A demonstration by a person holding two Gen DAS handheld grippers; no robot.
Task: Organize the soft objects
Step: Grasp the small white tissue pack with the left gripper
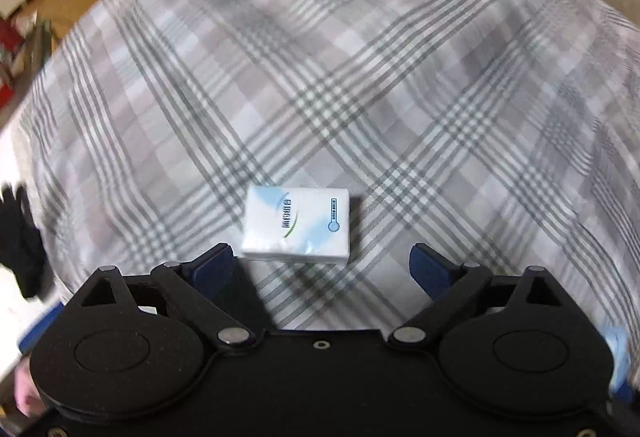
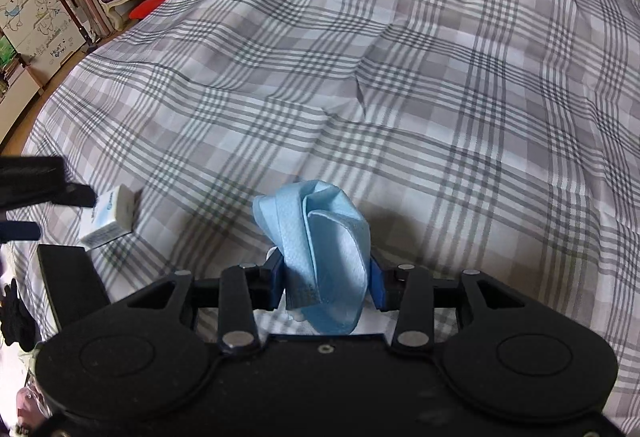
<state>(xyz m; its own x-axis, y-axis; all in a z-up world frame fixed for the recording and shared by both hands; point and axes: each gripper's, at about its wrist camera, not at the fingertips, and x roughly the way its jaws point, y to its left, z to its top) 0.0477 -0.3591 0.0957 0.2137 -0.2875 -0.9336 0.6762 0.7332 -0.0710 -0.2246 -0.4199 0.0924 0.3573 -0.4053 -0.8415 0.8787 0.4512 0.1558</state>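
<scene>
**Inspector A:** Start with the left tool [image 1: 322, 261]. State?

**Inspector B:** Its jaws stand spread wide, with nothing pinched. In the left wrist view the tissue pack [image 1: 297, 224] lies flat on the checked bedspread [image 1: 360, 77], just above the gap between the blue pads [image 1: 212, 265], lower centre of the frame. The left pad sits right at the pack's lower left corner; whether they touch I cannot tell. The right pad stands clear of it.

**Inspector A:** Why that posture?

**Inspector B:** My judgement: jaws that wide over a pack lying free suit either a release or a fresh approach. The frame alone does not settle which.

**Inspector A:** And the right tool [image 2: 328, 285]?

**Inspector B:** Pressed together on a blue face mask [image 2: 320, 241]. The mask is bunched and folded over, rising above the pads at lower centre of the right wrist view, held clear of the bedspread. Gripping it at the bunched middle keeps the loose cloth from trailing, I would say.

**Inspector A:** Relation between the two items?

**Inspector B:** In the right wrist view the tissue pack shows at the left edge, tilted to the camera, with the left tool's arm beside it. The mask is well to its right, apart from it.

**Inspector A:** Anything else noted?

**Inspector B:** A dark cloth item [image 1: 20, 241] at the left edge of the left wrist view; too blurred to identify. Risk, as I judge it: the mask is limp and could slip from the pinch.
</scene>
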